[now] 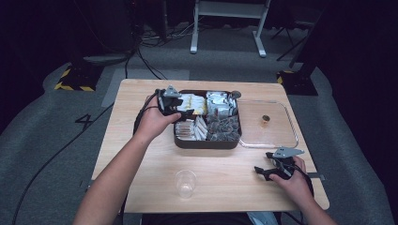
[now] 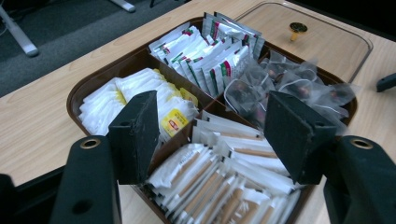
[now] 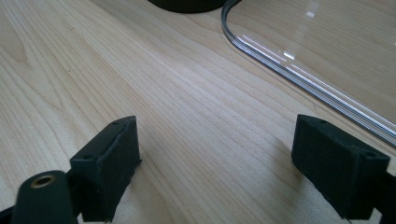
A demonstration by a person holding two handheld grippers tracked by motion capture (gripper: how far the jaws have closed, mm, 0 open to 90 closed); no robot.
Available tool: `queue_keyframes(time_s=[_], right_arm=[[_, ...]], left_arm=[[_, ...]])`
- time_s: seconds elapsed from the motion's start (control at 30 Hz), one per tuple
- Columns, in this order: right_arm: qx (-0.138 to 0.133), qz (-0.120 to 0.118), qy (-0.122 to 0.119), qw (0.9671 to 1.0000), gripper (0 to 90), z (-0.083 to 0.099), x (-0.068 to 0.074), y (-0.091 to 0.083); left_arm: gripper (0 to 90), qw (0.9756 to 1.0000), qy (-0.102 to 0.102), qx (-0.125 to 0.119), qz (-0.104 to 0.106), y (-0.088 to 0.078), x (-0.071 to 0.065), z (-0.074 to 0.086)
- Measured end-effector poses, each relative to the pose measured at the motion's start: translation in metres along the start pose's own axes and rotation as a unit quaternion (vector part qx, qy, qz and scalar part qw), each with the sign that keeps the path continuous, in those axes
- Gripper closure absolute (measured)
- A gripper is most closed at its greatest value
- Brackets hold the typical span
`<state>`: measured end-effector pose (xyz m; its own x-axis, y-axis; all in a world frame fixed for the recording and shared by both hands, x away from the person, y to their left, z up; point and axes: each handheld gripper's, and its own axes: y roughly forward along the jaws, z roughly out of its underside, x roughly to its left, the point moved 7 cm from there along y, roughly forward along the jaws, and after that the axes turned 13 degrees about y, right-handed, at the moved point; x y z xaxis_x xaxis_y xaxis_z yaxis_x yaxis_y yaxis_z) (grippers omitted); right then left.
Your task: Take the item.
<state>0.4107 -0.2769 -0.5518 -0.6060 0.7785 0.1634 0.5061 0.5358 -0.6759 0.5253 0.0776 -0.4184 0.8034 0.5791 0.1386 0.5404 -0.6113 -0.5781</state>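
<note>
The left gripper (image 1: 184,114) hovers wide-jawed over the brown tray (image 1: 206,143) of sachets, while the right gripper (image 1: 264,172) rests empty, jaws apart, near the clear lid (image 1: 293,129).

Your dark brown compartment tray (image 2: 74,95) holds white sachets with yellow tags (image 2: 175,120) and white packets striped red and green (image 2: 223,70); your light wood-grain worktop (image 3: 93,70) carries a clear lid with a gold knob (image 1: 265,120).
</note>
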Motion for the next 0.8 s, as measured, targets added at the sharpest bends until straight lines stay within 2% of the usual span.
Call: queue_keyframes(time_s=[0.13, 0.27, 0.3, 0.37, 0.43, 0.57, 0.7, 0.8], right_arm=[[0.0, 0.0, -0.001, 1.0, 15.5, 0.0, 0.0, 0.0], [-0.002, -0.003, -0.001, 1.0, 17.5, 0.0, 0.0, 0.0], [-0.002, -0.003, -0.001, 1.0, 17.5, 0.0, 0.0, 0.0], [-0.002, -0.002, 0.0, 1.0, 18.0, 0.0, 0.0, 0.0], [-0.002, -0.002, 0.0, 1.0, 18.0, 0.0, 0.0, 0.0], [-0.002, -0.002, 0.0, 1.0, 18.0, 0.0, 0.0, 0.0], [-0.003, -0.002, -0.001, 1.0, 18.0, 0.0, 0.0, 0.0], [-0.003, -0.003, -0.001, 1.0, 18.6, 0.0, 0.0, -0.001]], left_arm=[[37.1, 1.0, -0.002, 0.006, 0.005, 0.011, 0.006, -0.001], [39.4, 0.9996, -0.008, 0.018, 0.02, 0.029, 0.012, -0.001], [39.4, 0.9996, -0.008, 0.018, 0.02, 0.029, 0.012, -0.001], [39.9, 0.9991, -0.022, 0.021, 0.029, 0.04, 0.015, 0.0], [40.3, 0.9991, -0.023, 0.024, 0.027, 0.046, 0.018, 0.001], [42.6, 0.9982, -0.025, 0.049, 0.023, 0.059, 0.024, 0.005], [44.7, 0.9974, -0.024, 0.063, 0.024, 0.068, 0.026, 0.005], [48.0, 0.9961, -0.014, 0.084, 0.024, 0.077, 0.026, 0.005]])
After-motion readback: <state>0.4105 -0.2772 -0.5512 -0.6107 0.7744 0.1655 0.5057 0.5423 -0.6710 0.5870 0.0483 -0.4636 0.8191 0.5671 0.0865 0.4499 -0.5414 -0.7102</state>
